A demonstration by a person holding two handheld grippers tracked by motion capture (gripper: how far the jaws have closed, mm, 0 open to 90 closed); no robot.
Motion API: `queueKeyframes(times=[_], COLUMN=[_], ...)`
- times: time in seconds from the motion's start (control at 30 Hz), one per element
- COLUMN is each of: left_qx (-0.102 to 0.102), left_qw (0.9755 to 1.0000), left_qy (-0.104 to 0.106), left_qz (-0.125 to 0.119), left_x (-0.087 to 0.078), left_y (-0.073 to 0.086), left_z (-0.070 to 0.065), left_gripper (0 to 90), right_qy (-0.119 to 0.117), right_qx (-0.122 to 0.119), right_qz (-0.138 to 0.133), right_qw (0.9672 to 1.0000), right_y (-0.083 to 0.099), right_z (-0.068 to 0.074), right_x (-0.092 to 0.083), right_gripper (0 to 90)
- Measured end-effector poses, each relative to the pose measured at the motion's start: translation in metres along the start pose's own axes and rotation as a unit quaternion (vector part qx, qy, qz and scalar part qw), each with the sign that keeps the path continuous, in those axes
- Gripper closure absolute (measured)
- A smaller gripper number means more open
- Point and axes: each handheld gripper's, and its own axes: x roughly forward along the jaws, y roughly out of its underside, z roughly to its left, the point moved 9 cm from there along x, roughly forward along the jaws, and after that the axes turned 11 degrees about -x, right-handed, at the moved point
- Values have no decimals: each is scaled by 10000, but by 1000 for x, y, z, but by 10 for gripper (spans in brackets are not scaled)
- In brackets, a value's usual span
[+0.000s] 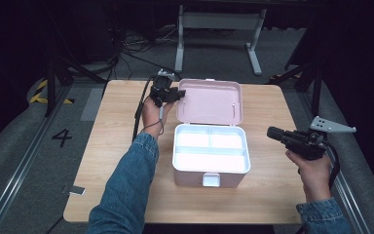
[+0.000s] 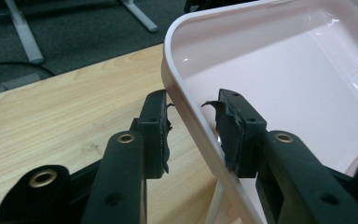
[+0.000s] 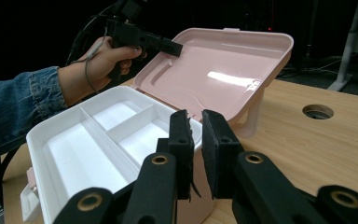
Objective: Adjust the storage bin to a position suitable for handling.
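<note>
Currently, we hold the left gripper (image 2: 191, 126) with its jaws parted, straddling the left rim of the raised pink lid (image 1: 212, 100) without clamping it. We hold the right gripper (image 3: 195, 140) clear of the box, jaws nearly closed on nothing. The white box (image 1: 209, 178), with its divided tray (image 3: 84, 144), sits mid-counter (image 1: 117, 146), its lid standing open behind it.

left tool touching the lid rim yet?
Cannot tell. In the left gripper view the left tool straddles the pink lid's rim with its jaws open; a gap shows on the outer side, but the inner pad sits right against the rim's edge.
</note>
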Motion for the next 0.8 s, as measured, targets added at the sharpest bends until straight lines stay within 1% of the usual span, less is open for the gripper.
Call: queueKeyframes(times=[0.07,0.1,0.13,0.17,0.2,0.23,0.3,0.37,0.43,0.57,0.6,0.7,0.8], left_qx=[20,42,27,54,19,31,-67,-97,-77,-108,-157,-185,-172], left_qw=[10000,10000,10000,10000,9999,9999,9998,9996,9994,9993,9992,9990,9989], left_qy=[0,-49,-19,-56,-60,-57,-45,-42,-63,-29,-36,-12,-6], left_qz=[5,64,28,58,102,117,195,261,317,354,366,404,436], left_x=[2,3,4,6,7,8,11,14,15,17,17,19,19], left_y=[1,2,2,3,4,5,7,10,11,13,13,15,16], left_z=[1,2,2,3,3,4,5,6,8,9,9,10,10], left_gripper=[642,642,643,643,645,645,645,645,645,644,643,641,639], right_qy=[-5,-2,10,16,2,4,-6,-26,-21,-28,-25,-30,-47], right_qx=[-3,-13,-1,-5,7,38,28,63,60,64,71,60,77], right_qz=[-9,-18,-11,-15,-20,-16,9,13,51,54,59,64,69], right_qw=[10000,10000,10000,10000,10000,10000,10000,10000,10000,10000,10000,10000,9999], right_y=[0,0,0,0,0,1,1,2,3,3,3,4,4], right_z=[0,0,0,-1,-1,-1,-2,-1,-1,-1,-1,0,0], right_x=[0,-1,-1,-2,-2,-2,-1,0,1,2,2,2,3], right_gripper=[821,821,821,820,820,819,819,817,817,816,815,815,815])
